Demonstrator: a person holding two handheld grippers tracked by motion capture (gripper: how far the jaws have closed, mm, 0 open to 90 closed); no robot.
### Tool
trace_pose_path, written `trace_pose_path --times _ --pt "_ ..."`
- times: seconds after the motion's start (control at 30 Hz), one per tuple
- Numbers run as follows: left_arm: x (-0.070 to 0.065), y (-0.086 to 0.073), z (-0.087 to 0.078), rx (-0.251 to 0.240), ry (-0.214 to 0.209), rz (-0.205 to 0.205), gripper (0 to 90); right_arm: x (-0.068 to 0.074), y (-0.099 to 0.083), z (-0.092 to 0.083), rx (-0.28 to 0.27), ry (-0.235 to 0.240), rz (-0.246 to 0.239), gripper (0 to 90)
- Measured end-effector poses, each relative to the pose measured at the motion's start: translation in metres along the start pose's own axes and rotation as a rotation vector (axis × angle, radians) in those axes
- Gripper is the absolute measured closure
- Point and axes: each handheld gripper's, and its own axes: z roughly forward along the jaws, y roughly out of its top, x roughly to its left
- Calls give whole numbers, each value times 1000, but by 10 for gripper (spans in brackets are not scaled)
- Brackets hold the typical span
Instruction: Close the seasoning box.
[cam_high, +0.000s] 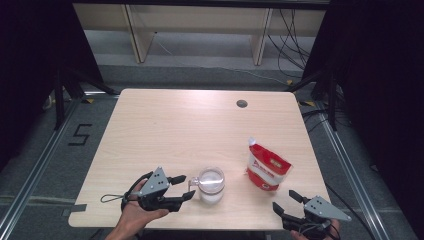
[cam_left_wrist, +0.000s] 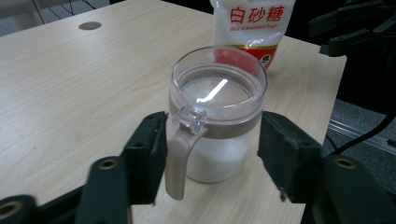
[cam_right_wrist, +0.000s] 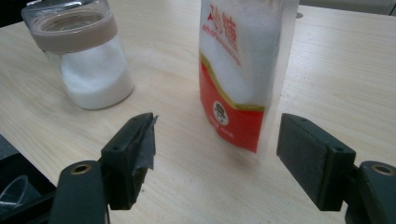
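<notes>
- Both grippers open, nothing held
- L gripper (cam_high: 186, 186) jaws wide, around sugar jar (cam_high: 211, 185) handle, not pressing
- R gripper (cam_high: 284, 201) wide, near sugar bag (cam_high: 267, 170)

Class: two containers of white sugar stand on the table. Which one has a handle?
The clear jar with the tan handle, by the left gripper; the red-and-white pouch has none.

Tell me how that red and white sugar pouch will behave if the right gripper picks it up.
The sugar pouch stands upright on a narrow base, so a sideways nudge would probably tip it. Its film looks glossy and soft, likely slippery and prone to buckle between the pads. It looks filled with sugar, so probably heavy for its size.
</notes>
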Motion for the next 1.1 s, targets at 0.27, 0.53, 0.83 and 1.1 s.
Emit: trace_pose_path --times 0.27,0.53,0.83,1.1 --pt "2 -11 -5 33 12 -7 269 0 0 0 -14 -6 6 253" --pt "8 -26 -7 49 19 -37 160 1 1 0 -26 -15 -5 153" --pt "9 -37 -9 52 26 -70 155 -1 1 1 -45 -20 -1 155" --pt "7 -47 -8 96 46 -50 156 -1 1 0 -33 -26 -12 158"
